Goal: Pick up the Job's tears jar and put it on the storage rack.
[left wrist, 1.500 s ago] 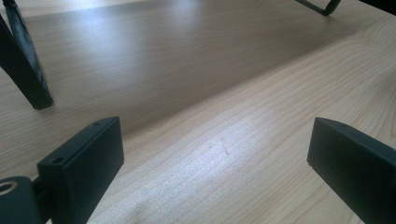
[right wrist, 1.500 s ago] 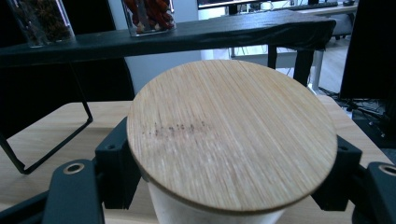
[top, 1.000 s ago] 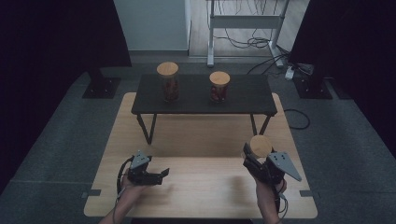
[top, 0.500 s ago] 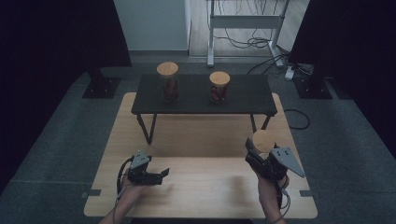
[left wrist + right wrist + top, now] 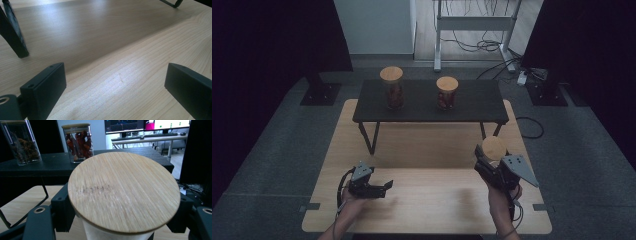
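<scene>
High view: a person stands at a pale wooden counter (image 5: pixel 427 200), a gripper in each hand. The right gripper (image 5: pixel 490 161) is clamped on a jar (image 5: pixel 493 149) with a round bamboo lid, held upright above the counter's right side, close to the person. The left gripper (image 5: pixel 384 186) rests low over the counter's left side with its jaws apart and nothing between them. Farther back a low black table (image 5: pixel 427 107) stands on the counter and carries two more lidded jars: a taller jar (image 5: pixel 392 87) at left and a shorter jar (image 5: pixel 447 92) at right, near each other but not touching

Left gripper view: two black jaws stand wide apart over bare wood grain, gripping nothing

Right gripper view: the bamboo lid (image 5: pixel 123 191) sits between the jaws, which press the jar's sides just beneath it. A pale stretch of the jar wall shows below the lid. Beyond, the two jars on the black table look like clear glass with dark red and brown contents

Judgement: the held jar is probably glass too, so stiff, smooth, rather slippery and breakable if dropped. Its weight depends on contents that cannot be seen. The lid may lift off, so a hold on the body below the lid, as here, looks safest, keeping the jar upright
</scene>
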The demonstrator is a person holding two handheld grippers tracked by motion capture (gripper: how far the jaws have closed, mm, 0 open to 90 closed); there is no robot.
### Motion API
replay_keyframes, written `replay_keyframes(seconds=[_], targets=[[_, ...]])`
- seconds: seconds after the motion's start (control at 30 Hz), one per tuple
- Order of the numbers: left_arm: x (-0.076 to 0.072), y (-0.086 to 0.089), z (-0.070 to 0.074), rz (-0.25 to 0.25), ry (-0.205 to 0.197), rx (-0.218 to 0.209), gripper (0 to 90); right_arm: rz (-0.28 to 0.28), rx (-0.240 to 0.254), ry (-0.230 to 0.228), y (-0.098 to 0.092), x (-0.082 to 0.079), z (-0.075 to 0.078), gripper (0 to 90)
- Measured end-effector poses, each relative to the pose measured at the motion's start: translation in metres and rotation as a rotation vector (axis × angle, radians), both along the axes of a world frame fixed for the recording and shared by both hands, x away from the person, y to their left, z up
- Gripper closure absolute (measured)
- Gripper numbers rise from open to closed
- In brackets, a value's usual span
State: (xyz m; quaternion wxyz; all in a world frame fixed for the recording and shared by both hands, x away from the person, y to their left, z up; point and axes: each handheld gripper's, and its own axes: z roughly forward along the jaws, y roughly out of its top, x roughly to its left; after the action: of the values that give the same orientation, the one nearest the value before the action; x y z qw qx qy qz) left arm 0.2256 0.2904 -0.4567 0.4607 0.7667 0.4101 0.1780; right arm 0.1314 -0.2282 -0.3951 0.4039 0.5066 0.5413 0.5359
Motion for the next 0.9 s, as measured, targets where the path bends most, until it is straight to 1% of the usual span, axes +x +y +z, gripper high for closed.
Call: replay_keyframes(seconds=[0.33,0.57,0.9], targets=[[0.000,0.000,0.000,0.000,0.000,0.000,3.3,-0.004,0.010,-0.005,-0.001,0.003,0.002,25.5],[0.000,0.000,0.000,0.001,0.000,0.000,3.3,-0.004,0.018,-0.019,-0.001,0.005,0.002,25.4],[0.001,0.001,-0.001,0.001,0.003,-0.002,3.3,0.001,0.013,-0.030,0.001,0.011,0.009,25.5]])
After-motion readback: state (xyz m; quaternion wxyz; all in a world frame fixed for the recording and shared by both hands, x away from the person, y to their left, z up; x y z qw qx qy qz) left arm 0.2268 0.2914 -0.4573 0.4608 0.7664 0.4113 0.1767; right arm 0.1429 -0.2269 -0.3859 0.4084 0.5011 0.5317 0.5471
